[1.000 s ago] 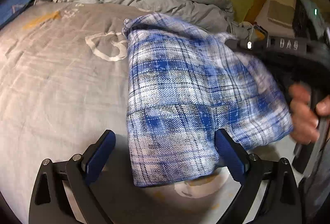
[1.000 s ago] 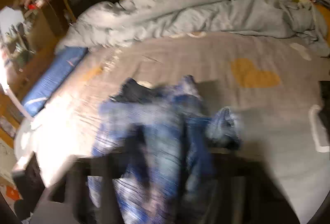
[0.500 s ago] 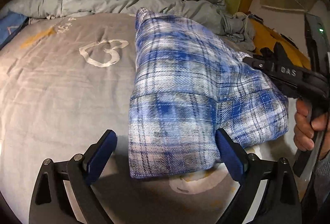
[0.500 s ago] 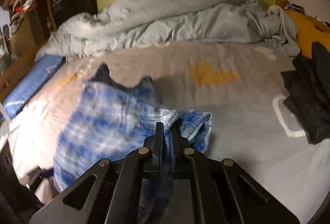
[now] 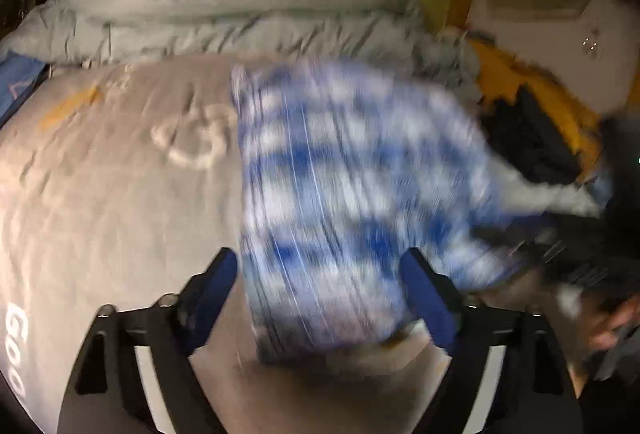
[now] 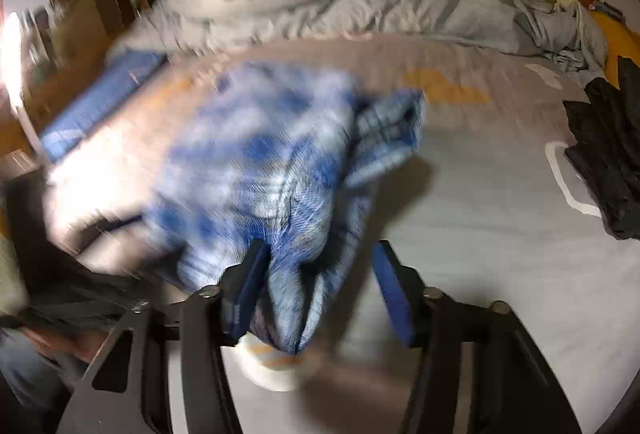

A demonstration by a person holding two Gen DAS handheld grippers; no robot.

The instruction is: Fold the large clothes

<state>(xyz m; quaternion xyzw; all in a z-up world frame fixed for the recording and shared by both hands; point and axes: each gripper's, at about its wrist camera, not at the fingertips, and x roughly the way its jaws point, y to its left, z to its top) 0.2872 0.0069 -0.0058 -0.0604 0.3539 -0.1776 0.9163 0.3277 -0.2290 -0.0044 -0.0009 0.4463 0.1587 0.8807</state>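
The blue shirt (image 5: 352, 194) lies folded on the bed (image 5: 112, 194), soft and floppy, best pinched at a thick edge; both the left gripper (image 5: 320, 290) and right gripper (image 6: 316, 286) gape wide.

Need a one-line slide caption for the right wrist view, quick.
Right gripper open around a bunched fold of the blue plaid shirt on the grey bedsheet.

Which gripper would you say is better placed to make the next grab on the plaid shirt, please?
Probably the right gripper: its open fingers sit around a bunched end of the shirt. The left gripper, also open, frames the shirt's near edge, with no fabric between its pads.
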